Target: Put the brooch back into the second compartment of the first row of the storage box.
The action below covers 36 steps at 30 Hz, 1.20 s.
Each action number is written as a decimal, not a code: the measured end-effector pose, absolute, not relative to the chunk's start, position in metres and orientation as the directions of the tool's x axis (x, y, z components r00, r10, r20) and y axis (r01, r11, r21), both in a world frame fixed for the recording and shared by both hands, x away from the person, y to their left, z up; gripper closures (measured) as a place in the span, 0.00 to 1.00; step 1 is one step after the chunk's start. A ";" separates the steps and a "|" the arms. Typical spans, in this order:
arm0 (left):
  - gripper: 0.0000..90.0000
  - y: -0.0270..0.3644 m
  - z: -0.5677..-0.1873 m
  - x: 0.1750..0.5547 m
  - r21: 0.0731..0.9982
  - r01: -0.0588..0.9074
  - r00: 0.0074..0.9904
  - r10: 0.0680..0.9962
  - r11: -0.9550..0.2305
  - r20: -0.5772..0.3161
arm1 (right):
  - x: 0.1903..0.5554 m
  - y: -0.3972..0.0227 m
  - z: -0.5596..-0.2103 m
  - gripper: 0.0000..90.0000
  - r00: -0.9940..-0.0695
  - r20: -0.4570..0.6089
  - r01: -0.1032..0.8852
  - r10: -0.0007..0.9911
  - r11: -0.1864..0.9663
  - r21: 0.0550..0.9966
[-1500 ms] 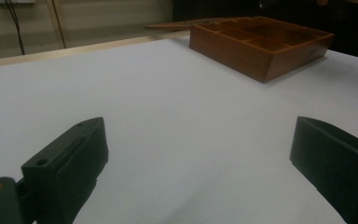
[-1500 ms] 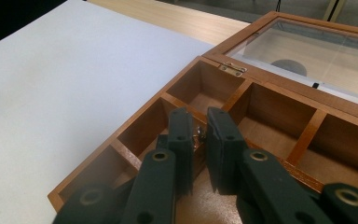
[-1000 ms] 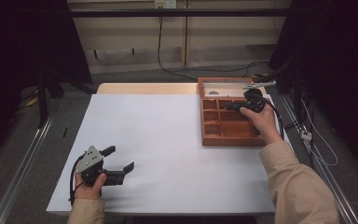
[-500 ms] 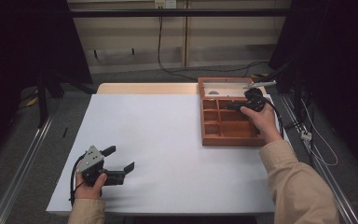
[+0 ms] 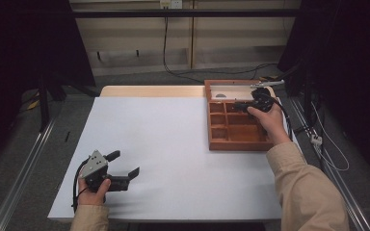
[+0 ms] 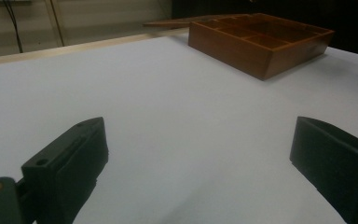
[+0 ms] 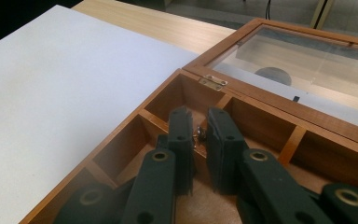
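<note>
A brown wooden compartment box (image 5: 219, 144) lies at the table's right, its glass lid (image 5: 231, 90) folded open behind it. My right gripper (image 5: 239, 106) is held over the box's back row, near the hinge. In the right gripper view its jaws (image 7: 199, 119) are shut on a small shiny metal piece (image 7: 199, 135) just above a compartment (image 7: 168, 102). My left gripper (image 5: 124, 163) rests near the table's front left, open, with nothing between its jaws (image 6: 198, 140). The box (image 6: 261, 46) is far beyond it.
A white sheet (image 5: 164, 144) covers most of the table, with a bare wooden strip (image 5: 149, 91) along the back. Cables (image 5: 173, 67) run over the floor behind. A metal rail (image 5: 24, 178) runs beside the table on the left.
</note>
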<state>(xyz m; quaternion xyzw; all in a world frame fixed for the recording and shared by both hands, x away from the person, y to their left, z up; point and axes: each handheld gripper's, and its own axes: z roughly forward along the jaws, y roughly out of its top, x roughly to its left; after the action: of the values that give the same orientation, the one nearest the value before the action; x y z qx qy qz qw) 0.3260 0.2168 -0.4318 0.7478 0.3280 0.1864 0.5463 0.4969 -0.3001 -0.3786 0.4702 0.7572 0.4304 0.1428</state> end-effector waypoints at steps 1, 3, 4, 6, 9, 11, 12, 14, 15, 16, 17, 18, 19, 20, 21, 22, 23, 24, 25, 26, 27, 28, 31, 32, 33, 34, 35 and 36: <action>0.04 0.217 -0.432 0.326 0.939 0.286 0.715 0.694 -0.189 -0.079 | 0.497 -0.301 -0.379 0.90 -0.515 0.187 0.589 0.836 0.188 0.786; 0.04 0.217 -0.432 0.326 0.939 0.287 0.715 0.694 -0.189 -0.078 | 0.498 -0.303 -0.380 0.90 -0.510 0.188 0.592 0.840 0.184 0.784; 0.04 0.217 -0.432 0.326 0.939 0.287 0.716 0.694 -0.189 -0.079 | 0.498 -0.304 -0.380 0.90 -0.508 0.187 0.591 0.841 0.182 0.786; 0.04 0.216 -0.432 0.326 0.939 0.288 0.716 0.693 -0.188 -0.081 | 0.499 -0.305 -0.381 0.90 -0.506 0.187 0.593 0.842 0.181 0.785; 0.04 0.215 -0.432 0.326 0.938 0.291 0.717 0.693 -0.190 -0.082 | 0.500 -0.304 -0.382 0.90 -0.501 0.183 0.594 0.846 0.183 0.783; 0.04 0.215 -0.432 0.326 0.938 0.291 0.717 0.693 -0.189 -0.082 | 0.501 -0.304 -0.383 0.90 -0.500 0.188 0.595 0.846 0.177 0.784; 0.04 0.215 -0.432 0.326 0.938 0.290 0.717 0.692 -0.190 -0.081 | 0.501 -0.304 -0.383 0.90 -0.499 0.189 0.594 0.846 0.175 0.785; 0.04 0.216 -0.432 0.326 0.938 0.290 0.716 0.693 -0.190 -0.081 | 0.502 -0.303 -0.384 0.90 -0.499 0.189 0.596 0.846 0.176 0.784; 0.04 0.216 -0.432 0.326 0.938 0.290 0.716 0.693 -0.189 -0.081 | 0.502 -0.303 -0.384 0.90 -0.501 0.190 0.594 0.845 0.176 0.785; 0.04 0.216 -0.432 0.326 0.938 0.290 0.716 0.693 -0.189 -0.081 | 0.503 -0.303 -0.384 0.90 -0.501 0.188 0.594 0.845 0.178 0.785; 0.04 0.216 -0.432 0.326 0.938 0.289 0.716 0.693 -0.189 -0.081 | 0.503 -0.303 -0.385 0.90 -0.501 0.187 0.594 0.845 0.178 0.784; 0.04 0.216 -0.432 0.326 0.939 0.287 0.717 0.693 -0.192 -0.077 | 0.504 -0.303 -0.386 0.90 -0.500 0.190 0.597 0.845 0.177 0.782; 0.04 0.216 -0.432 0.326 0.938 0.289 0.716 0.693 -0.189 -0.081 | 0.504 -0.304 -0.386 0.90 -0.499 0.188 0.597 0.846 0.179 0.782; 0.04 0.216 -0.432 0.326 0.938 0.289 0.716 0.693 -0.189 -0.081 | 0.505 -0.304 -0.387 0.90 -0.498 0.189 0.598 0.846 0.178 0.781; 0.04 0.216 -0.432 0.326 0.938 0.289 0.716 0.694 -0.189 -0.080 | 0.505 -0.304 -0.387 0.90 -0.496 0.192 0.602 0.847 0.176 0.779; 0.04 0.216 -0.432 0.326 0.938 0.289 0.716 0.693 -0.190 -0.080 | 0.505 -0.304 -0.388 0.90 -0.494 0.192 0.602 0.848 0.174 0.779; 0.04 0.216 -0.432 0.326 0.938 0.289 0.716 0.694 -0.190 -0.080 | 0.505 -0.304 -0.388 0.90 -0.494 0.195 0.604 0.848 0.173 0.778; 0.04 0.216 -0.432 0.326 0.938 0.287 0.716 0.693 -0.192 -0.078 | 0.506 -0.304 -0.389 0.90 -0.496 0.189 0.601 0.847 0.178 0.779; 0.04 0.216 -0.432 0.326 0.939 0.287 0.716 0.693 -0.192 -0.077 | 0.506 -0.303 -0.389 0.90 -0.498 0.187 0.602 0.847 0.183 0.777; 0.04 0.216 -0.432 0.326 0.939 0.289 0.715 0.694 -0.188 -0.081 | 0.506 -0.302 -0.389 0.90 -0.499 0.186 0.601 0.846 0.183 0.778; 0.04 0.216 -0.432 0.326 0.938 0.289 0.716 0.694 -0.189 -0.081 | 0.506 -0.302 -0.389 0.90 -0.500 0.187 0.600 0.846 0.182 0.779; 0.04 0.216 -0.432 0.326 0.938 0.288 0.717 0.693 -0.193 -0.078 | 0.507 -0.302 -0.389 0.90 -0.498 0.190 0.600 0.846 0.179 0.780; 0.04 0.215 -0.432 0.326 0.938 0.289 0.717 0.692 -0.193 -0.079 | 0.508 -0.303 -0.390 0.90 -0.494 0.192 0.600 0.848 0.172 0.781; 0.04 0.215 -0.432 0.326 0.938 0.288 0.718 0.692 -0.193 -0.078 | 0.508 -0.304 -0.391 0.90 -0.492 0.193 0.600 0.849 0.171 0.781; 0.04 0.215 -0.432 0.326 0.938 0.287 0.718 0.691 -0.194 -0.077 | 0.508 -0.305 -0.391 0.90 -0.489 0.194 0.604 0.850 0.170 0.779; 0.04 0.215 -0.432 0.326 0.938 0.287 0.719 0.691 -0.194 -0.077 | 0.509 -0.305 -0.392 0.90 -0.488 0.194 0.605 0.851 0.169 0.778; 0.04 0.215 -0.432 0.326 0.938 0.288 0.718 0.691 -0.194 -0.078 | 0.509 -0.306 -0.393 0.90 -0.486 0.191 0.604 0.853 0.170 0.779; 0.04 0.215 -0.432 0.326 0.938 0.288 0.717 0.693 -0.193 -0.078 | 0.509 -0.306 -0.393 0.90 -0.487 0.192 0.606 0.852 0.171 0.777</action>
<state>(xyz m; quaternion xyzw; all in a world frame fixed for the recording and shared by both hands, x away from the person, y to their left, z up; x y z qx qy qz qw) 0.3262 0.2152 -0.4318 0.7496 0.3271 0.1858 0.5447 0.5094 -0.3058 -0.3934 0.4852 0.7513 0.4230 0.1457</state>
